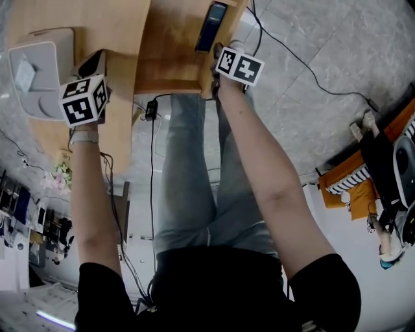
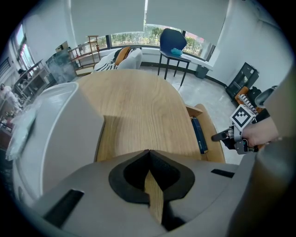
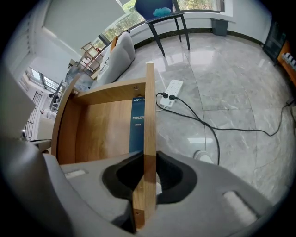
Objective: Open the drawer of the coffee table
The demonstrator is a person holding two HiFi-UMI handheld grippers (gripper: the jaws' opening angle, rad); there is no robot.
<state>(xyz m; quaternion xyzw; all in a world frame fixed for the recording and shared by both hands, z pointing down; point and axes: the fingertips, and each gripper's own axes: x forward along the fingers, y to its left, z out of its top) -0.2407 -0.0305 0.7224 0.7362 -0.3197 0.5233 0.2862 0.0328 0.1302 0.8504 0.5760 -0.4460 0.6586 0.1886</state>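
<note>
The wooden coffee table [image 1: 120,29] has its drawer [image 1: 170,48] standing out past the table's side. Inside it a blue book [image 3: 137,121] lies along the front panel [image 3: 150,106]. My right gripper [image 3: 147,156] is shut on the top edge of that panel, which runs upright between its pads. The left gripper view shows this gripper [image 2: 223,136] at the drawer's near corner. My left gripper [image 2: 149,152] is shut, tips touching, down on the table top [image 2: 138,106]; only bare wood shows through the gap behind its tips. In the head view its marker cube [image 1: 84,98] sits at the table's near edge.
A pale grey bin-like object [image 1: 37,78] stands on the table left of my left gripper. On the marble floor right of the drawer lie a power strip [image 3: 174,87] and trailing black cables [image 3: 217,127]. A dark chair [image 3: 159,11] and a sofa stand farther off.
</note>
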